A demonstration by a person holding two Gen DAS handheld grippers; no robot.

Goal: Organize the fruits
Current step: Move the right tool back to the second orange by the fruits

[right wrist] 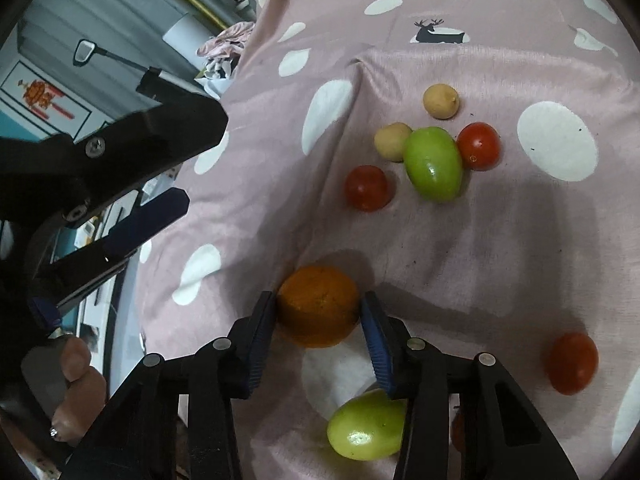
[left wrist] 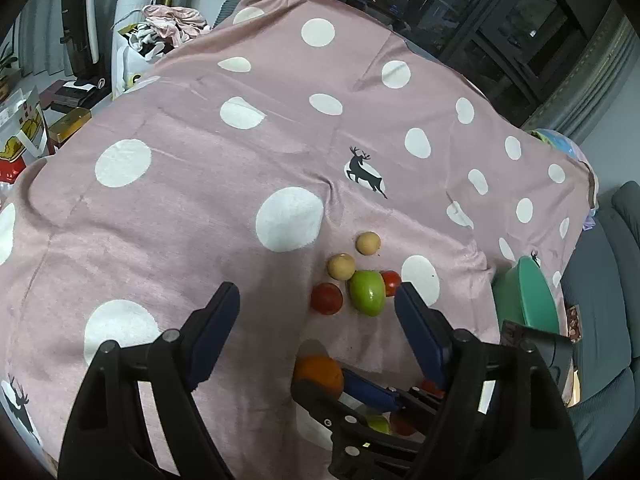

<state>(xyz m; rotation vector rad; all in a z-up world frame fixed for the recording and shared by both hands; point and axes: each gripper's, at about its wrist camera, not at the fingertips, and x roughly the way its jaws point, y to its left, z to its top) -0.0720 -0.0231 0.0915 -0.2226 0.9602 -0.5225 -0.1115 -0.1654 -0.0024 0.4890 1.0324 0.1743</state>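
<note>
Green mango (right wrist: 434,164) among tomatoes, beyond the clamped orange (right wrist: 318,306).

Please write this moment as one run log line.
right gripper: closed on orange | left gripper: open, empty | green bowl: table edge

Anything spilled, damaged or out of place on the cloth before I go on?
Nothing spilled or damaged. The fruits lie loose on the dotted cloth, none in the green bowl at the edge. The right gripper brackets the orange; the cloth has some wrinkles.
</note>
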